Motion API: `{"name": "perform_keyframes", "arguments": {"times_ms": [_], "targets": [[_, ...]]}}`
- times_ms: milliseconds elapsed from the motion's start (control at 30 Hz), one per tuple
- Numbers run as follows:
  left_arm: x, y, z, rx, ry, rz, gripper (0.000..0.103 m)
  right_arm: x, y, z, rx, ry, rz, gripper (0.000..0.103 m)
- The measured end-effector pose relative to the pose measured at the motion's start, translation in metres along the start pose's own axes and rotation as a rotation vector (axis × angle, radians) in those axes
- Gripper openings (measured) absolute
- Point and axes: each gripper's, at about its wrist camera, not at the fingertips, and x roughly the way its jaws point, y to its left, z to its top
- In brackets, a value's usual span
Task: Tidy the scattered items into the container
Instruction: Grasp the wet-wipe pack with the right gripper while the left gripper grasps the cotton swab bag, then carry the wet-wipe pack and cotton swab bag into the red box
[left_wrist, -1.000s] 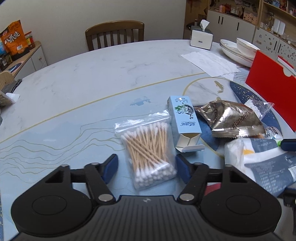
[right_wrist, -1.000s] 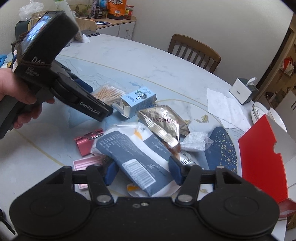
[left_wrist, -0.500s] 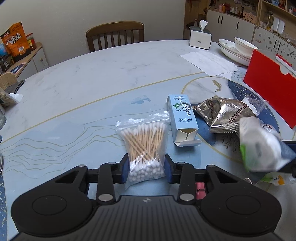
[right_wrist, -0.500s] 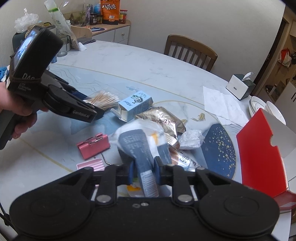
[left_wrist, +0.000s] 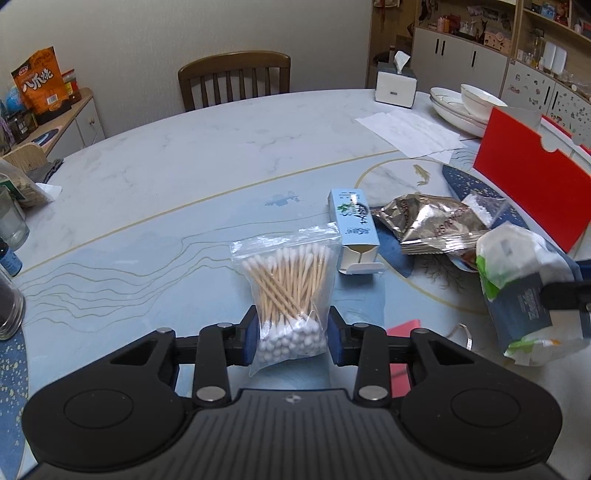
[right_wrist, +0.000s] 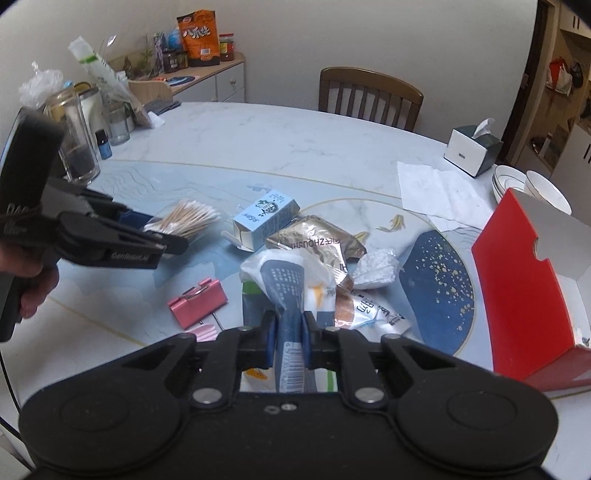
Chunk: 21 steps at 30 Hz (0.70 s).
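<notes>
Item 1. Left gripper (left_wrist: 291, 334): jaws closed on the bag of cotton swabs (left_wrist: 287, 291), pinching the bag's near end where the white tips bunch together, presumably because that is the thickest, firmest part of a slack plastic bag. The bag's far end lies toward the middle of the table (left_wrist: 192, 155); whether its underside is clear of the surface cannot be told from this view.

Item 2. Right gripper (right_wrist: 289, 341): jaws closed on the blue-and-white soft pack (right_wrist: 286, 291), gripped by its narrow barcode end so the bulk hangs forward, raised above the pile. The same pack shows at the right edge of the left wrist view.

Item 3. Container: red box (right_wrist: 517, 280), open, standing near the table's right edge, well apart from both held items. Each gripper holds one item, which reads as a paired carry toward the box.

Item 4. Loose items left on the table, clustered between the grippers and the box: light-blue carton (left_wrist: 352, 221), one flap open; gold foil packet (left_wrist: 432, 223), touching the carton's side; small clear bag of white bits (right_wrist: 375, 267); pink clip (right_wrist: 197, 302) near the front edge.

Item 5. Not for tidying, by judgement: tissue box (left_wrist: 395, 83), stacked dishes (left_wrist: 463, 109), paper sheets (left_wrist: 410, 127) at the far right edge.
</notes>
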Motion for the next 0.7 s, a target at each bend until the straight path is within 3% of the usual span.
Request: {"name": "perform_keyframes", "arguments": {"times_ms": [700], "targets": [[-0.06, -0.028, 0.003, -0.055, -0.032, -0.077, 0.035, -0.041, -0.042, -0.002, 0.152, -0.067, 0.029, 0.01]]}}
